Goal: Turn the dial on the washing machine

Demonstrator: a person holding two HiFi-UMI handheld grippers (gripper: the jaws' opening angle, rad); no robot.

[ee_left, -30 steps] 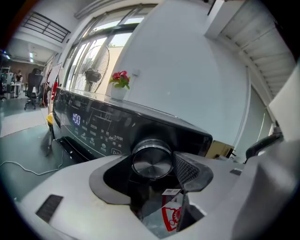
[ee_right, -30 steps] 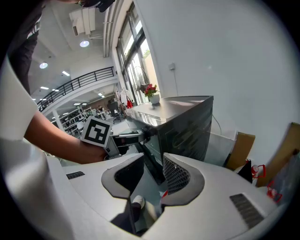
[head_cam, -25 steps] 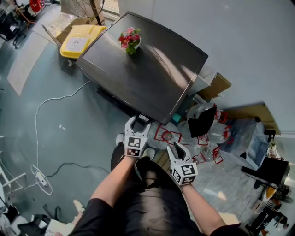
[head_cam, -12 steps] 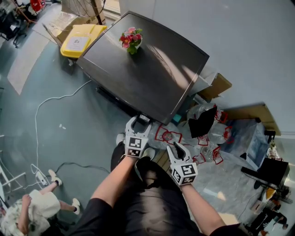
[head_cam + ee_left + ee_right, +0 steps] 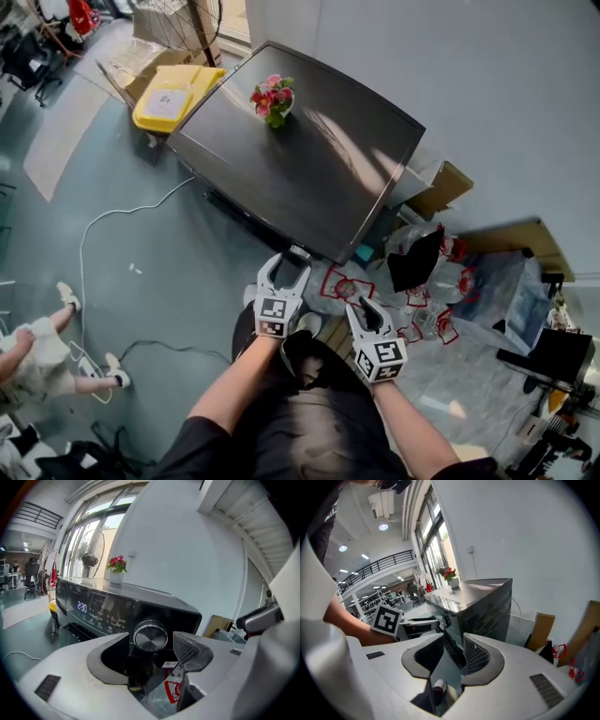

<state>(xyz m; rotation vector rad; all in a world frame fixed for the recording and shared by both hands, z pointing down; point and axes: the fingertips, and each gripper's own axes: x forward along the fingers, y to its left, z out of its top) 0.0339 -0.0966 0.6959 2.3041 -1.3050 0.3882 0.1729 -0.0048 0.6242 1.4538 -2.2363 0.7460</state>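
- Right tool (image 5: 367, 315): released, empty, level with the washer's (image 5: 309, 150) corner.
- Left tool (image 5: 283, 272): jaws apart, nothing gripped.
- Dial (image 5: 150, 636) just ahead of it, framed between the pads, clear of both.
- Closing in or backed off: either fits.
- Any grip: square on the rim, roll about the dial's axis.

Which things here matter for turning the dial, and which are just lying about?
For the job: washing machine, its dial, left gripper with jaws apart, facing the dial.
Lying about: flower pot, yellow box, cardboard box, plastic bags, white cable.
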